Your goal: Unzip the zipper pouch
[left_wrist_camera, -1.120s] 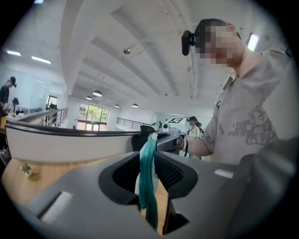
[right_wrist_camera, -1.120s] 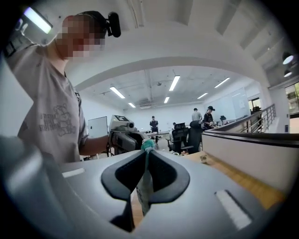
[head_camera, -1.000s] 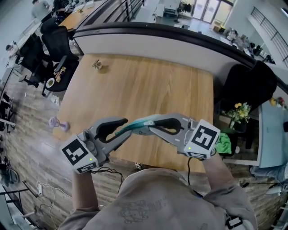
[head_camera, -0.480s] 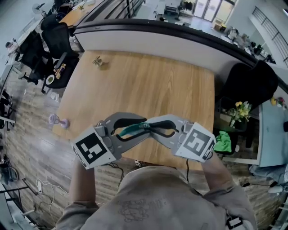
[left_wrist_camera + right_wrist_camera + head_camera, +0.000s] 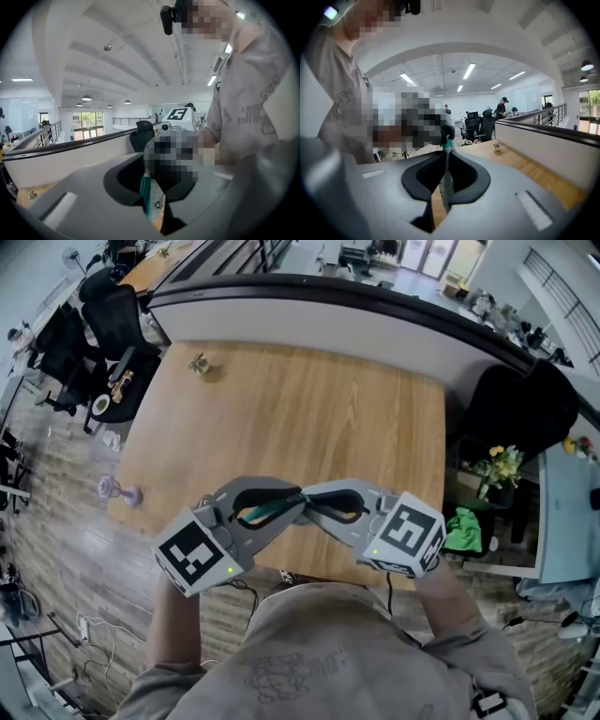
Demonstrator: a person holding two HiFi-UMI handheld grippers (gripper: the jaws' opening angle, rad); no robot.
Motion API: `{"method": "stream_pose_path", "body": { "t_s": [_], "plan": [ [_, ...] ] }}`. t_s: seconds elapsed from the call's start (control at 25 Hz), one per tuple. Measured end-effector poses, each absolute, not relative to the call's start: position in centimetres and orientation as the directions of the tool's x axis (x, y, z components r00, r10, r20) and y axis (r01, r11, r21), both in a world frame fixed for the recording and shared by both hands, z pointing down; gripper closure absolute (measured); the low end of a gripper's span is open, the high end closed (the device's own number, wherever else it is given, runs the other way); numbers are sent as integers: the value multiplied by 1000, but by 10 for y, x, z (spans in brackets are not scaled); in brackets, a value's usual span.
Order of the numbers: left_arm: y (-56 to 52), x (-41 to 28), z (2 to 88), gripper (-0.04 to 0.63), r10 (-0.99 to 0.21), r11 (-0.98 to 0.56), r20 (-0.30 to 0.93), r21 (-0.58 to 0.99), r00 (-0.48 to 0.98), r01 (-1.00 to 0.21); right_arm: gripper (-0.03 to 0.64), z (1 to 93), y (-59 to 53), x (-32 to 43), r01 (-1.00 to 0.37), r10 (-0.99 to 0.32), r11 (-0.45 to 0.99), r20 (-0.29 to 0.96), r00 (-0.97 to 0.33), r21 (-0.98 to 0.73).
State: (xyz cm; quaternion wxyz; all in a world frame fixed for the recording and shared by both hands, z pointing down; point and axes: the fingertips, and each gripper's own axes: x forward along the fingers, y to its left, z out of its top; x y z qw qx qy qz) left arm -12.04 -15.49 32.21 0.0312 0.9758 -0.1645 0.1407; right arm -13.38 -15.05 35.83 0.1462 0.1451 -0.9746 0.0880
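A person stands at a wooden table (image 5: pixel 309 409), seen from above, holding a two-jaw gripper in each hand. The two tools point toward each other at chest height, their tips almost meeting, and a slim teal and white zipper pouch (image 5: pixel 270 511) hangs in the air between them, clear of the tabletop.

The right gripper (image 5: pixel 314 502) has its jaws drawn narrow and clamped on the pouch. In its own view the pouch stands on edge, pinched between the two dark pads, with its teal end poking out past the tips.

The left gripper (image 5: pixel 291 503) is closing its jaws. In its view the edge of the pouch sits between them, teal strip to one side and pale printed fabric to the other, and the pads look to be pressing on it.

Both tools grip the pouch close together, at or near the same end. The zipper pull cannot be made out in any view, and no view shows a gap along the teeth, so it is unclear whether any of the zip is undone. Judging by how close the tips are, the opening pull seems hardly begun. Drawing the slider along the pouch appears to be what remains.
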Motion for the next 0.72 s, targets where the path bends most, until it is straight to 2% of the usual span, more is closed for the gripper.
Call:
{"method": "stream_pose_path", "body": {
  "t_s": [0.52,0.72],
  "plan": [
    [-166,-148,322,561,-390,-905,256,70,884,-420,591,351,-170,-125,-362,-308,883,212,-927,-299],
    [-175,-164,326,563,-412,-902,239,26,879,-430,591,347,-178,-119,-363,-315,878,194,-929,-312]
  ]
}}
